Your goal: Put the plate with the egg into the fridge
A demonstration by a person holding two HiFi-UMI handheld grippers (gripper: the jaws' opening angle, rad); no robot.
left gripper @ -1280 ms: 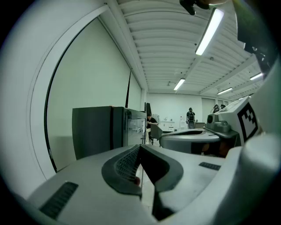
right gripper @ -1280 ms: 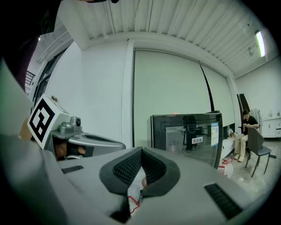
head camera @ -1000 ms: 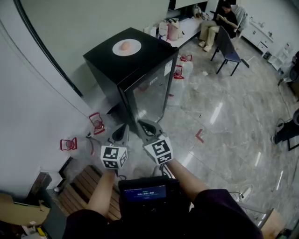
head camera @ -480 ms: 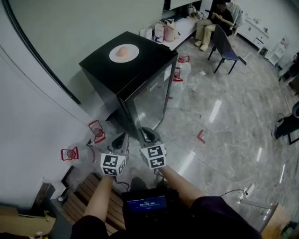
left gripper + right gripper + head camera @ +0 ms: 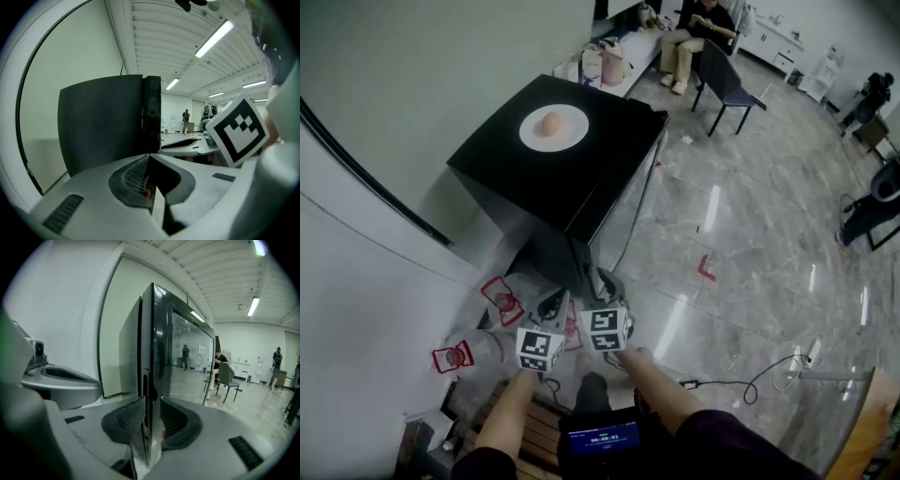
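the black fridge stands on the glossy grey marble floor. on its flat top sits 1 white plate with an egg at its middle. on the floor lie a red tape mark and a black cable; a chair stands well apart.

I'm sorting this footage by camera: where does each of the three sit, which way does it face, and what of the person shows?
Head view: on the person's head, steeply down at the fridge bearing plate and egg; forearms, left tongs, right tongs show.
Left gripper view: on the left tongs, along shut jaws at the fridge's side; right tongs' marker cube at right.
Right gripper view: on the right tongs, facing the fridge's door edge, ungripped between jaws that have just been opening.
All three share the fridge.
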